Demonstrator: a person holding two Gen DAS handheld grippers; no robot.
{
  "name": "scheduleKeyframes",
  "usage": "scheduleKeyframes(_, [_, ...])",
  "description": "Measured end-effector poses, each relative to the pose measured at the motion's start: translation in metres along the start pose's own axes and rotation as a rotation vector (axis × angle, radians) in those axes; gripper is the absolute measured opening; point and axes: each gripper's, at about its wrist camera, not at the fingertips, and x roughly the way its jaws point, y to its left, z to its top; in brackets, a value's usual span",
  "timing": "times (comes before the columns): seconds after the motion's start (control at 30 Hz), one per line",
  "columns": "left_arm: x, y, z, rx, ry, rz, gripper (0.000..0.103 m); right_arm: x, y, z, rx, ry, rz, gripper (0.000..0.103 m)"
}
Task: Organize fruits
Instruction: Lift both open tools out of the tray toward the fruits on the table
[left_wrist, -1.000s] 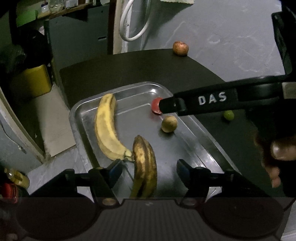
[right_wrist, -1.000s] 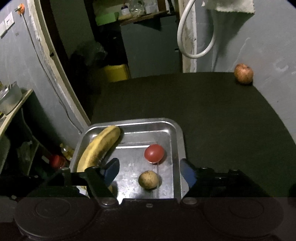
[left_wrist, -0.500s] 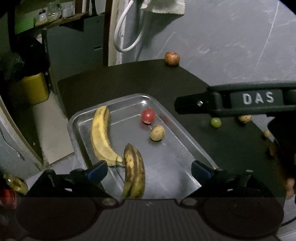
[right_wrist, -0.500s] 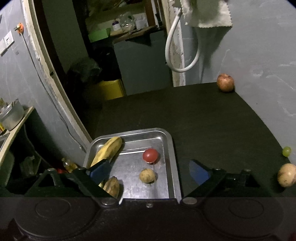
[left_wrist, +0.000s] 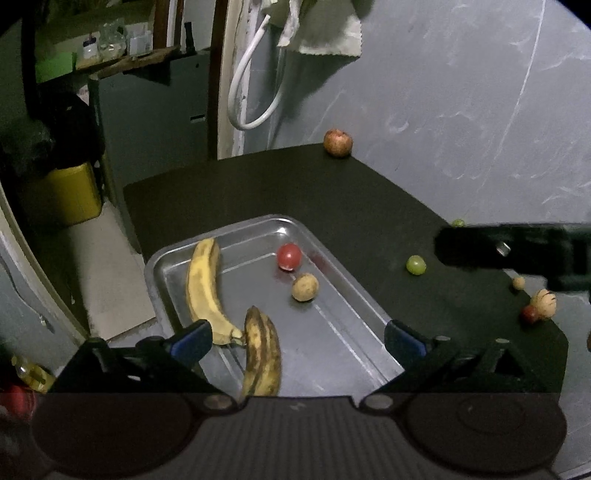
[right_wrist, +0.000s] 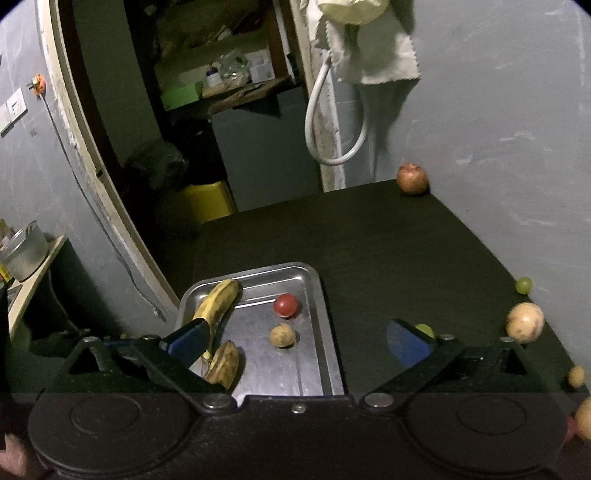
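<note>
While both grippers (left_wrist: 295, 338) (right_wrist: 297, 338) are spread wide and empty, having just opened, four fruits are seen lying in the tray (left_wrist: 354, 291) beyond the pads.

Dark worktop (left_wrist: 369, 206), matte, set against a grey wall. At near left, a steel tray (left_wrist: 347, 291) resting directly on it, long side running toward the far left. At the far right corner, touching the wall line, a reddish apple (left_wrist: 337, 143). Along the right edge: a green grape (left_wrist: 416, 264) out on the dark surface, another green grape (right_wrist: 523, 285) by the wall, a pale round fruit (right_wrist: 525, 322) nearer, smaller fruits nearest, too blurred to name.
</note>
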Motion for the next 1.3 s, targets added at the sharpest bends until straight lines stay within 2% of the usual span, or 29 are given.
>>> scheduleKeyframes(0.27, [-0.021,-0.012,0.002,0.034,-0.028,0.002,0.102,-0.050,-0.015,-0.025,0.050,-0.041,-0.035,0.102])
scheduleKeyframes(0.47, [-0.030,-0.022,0.004,0.062,-0.043,-0.026,0.102,-0.082,-0.034,-0.052,0.141,-0.061,-0.109,0.102])
scheduleKeyframes(0.6, [-0.028,-0.035,0.010,0.114,-0.046,-0.077,0.102,-0.101,-0.038,-0.065,0.192,-0.076,-0.239,0.102])
scheduleKeyframes(0.87, [-0.020,-0.050,0.012,0.195,-0.034,-0.204,0.102,-0.115,-0.021,-0.089,0.184,-0.050,-0.458,0.102])
scheduleKeyframes(1.07, [-0.014,-0.039,0.000,0.206,0.003,-0.280,0.102,-0.120,-0.009,-0.106,0.300,-0.023,-0.505,0.102])
scheduleKeyframes(1.3, [-0.013,-0.031,-0.013,0.215,0.045,-0.333,0.102,-0.135,0.016,-0.128,0.391,-0.041,-0.560,0.102])
